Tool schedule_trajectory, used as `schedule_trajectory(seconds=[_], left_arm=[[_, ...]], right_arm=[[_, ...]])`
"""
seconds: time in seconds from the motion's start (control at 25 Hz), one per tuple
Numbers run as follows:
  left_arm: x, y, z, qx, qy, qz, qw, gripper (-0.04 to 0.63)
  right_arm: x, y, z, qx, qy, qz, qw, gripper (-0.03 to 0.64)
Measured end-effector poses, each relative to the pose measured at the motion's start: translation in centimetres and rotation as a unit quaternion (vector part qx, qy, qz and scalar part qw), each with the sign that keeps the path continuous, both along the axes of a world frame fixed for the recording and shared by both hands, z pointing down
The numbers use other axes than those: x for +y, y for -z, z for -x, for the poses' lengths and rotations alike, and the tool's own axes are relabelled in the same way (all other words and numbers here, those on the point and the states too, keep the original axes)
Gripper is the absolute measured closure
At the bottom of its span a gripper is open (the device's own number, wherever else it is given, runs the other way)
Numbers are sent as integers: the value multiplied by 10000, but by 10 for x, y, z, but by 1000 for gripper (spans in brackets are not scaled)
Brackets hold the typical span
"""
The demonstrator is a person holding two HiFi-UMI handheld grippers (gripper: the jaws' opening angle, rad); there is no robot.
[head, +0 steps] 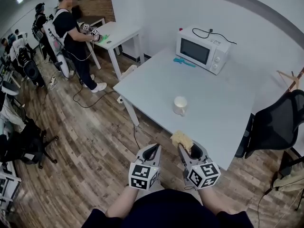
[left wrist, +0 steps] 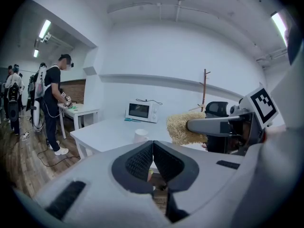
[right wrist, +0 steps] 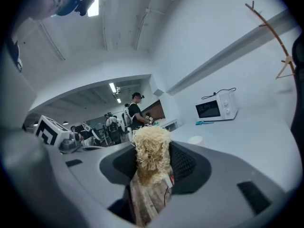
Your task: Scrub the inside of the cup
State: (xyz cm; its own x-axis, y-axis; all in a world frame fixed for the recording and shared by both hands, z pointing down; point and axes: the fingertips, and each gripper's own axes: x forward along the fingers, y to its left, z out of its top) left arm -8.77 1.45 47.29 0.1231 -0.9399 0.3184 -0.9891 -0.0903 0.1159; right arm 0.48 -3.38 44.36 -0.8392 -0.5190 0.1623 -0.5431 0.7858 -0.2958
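A white cup (head: 180, 105) stands upright near the middle of the white table (head: 223, 113); it also shows small in the left gripper view (left wrist: 140, 135) and the right gripper view (right wrist: 194, 140). My right gripper (head: 185, 148) is shut on a tan fibrous scrubber (head: 181, 139) over the table's near edge, well short of the cup. The scrubber (right wrist: 151, 155) sticks up between the jaws. My left gripper (head: 153, 151) is shut with nothing in it, over the floor beside the table. The scrubber (left wrist: 183, 127) in the right gripper appears in the left gripper view.
A white microwave (head: 202, 49) and a teal item (head: 184, 61) sit at the table's far side. A black office chair (head: 278, 122) stands at the right. A person (head: 76, 42) with grippers works at another white table (head: 116, 34) at the far left. Cables lie on the wood floor (head: 90, 141).
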Motion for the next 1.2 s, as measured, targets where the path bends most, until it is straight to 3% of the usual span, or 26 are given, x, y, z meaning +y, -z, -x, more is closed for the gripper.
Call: schedule_trajectory(seconds=[0.52,0.84,1.2], left_arm=[[-79,-27,69,77,-683,157,9975,577],[-133,-54,55,86,-1074,453,9931,577],[-188,-87,44,43,-1406,711,9875,572]], right_arm=[[-63,0,50,122,-900,-35,9959,440],[-104,-8,7,315,-1430,159,9891,440],[-172,-2,6,317,-1309,128,9908,440]])
